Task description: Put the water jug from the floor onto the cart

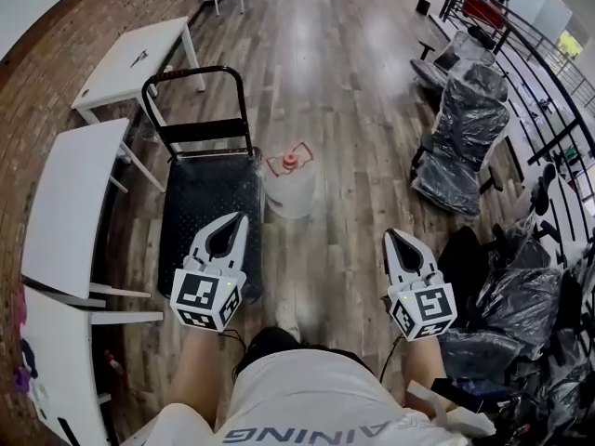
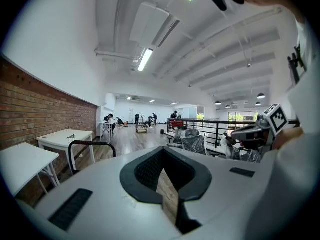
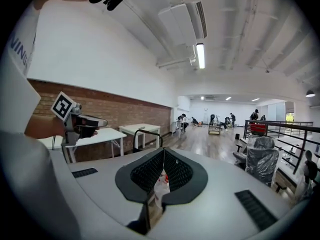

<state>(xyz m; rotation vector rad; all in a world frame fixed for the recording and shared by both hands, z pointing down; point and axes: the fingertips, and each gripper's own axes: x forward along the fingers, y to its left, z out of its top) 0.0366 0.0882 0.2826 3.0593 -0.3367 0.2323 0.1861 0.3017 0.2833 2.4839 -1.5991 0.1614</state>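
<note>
The water jug (image 1: 290, 186), translucent white with a red cap and red handle, stands upright on the wood floor by the right side of the black platform cart (image 1: 206, 214). The cart's looped black handle (image 1: 195, 72) rises at its far end. My left gripper (image 1: 242, 217) hovers over the cart's right edge, shut and empty. My right gripper (image 1: 390, 234) is off to the jug's right and nearer to me, also shut with nothing in it. In the right gripper view a sliver of the jug (image 3: 160, 186) shows through the slit behind my shut jaws.
White tables (image 1: 138, 56) (image 1: 67, 198) line the brick wall on the left. Plastic-wrapped chairs (image 1: 469, 128) and a black railing (image 1: 544, 59) stand on the right. Open wood floor (image 1: 325, 72) stretches beyond the jug; people are far down the room.
</note>
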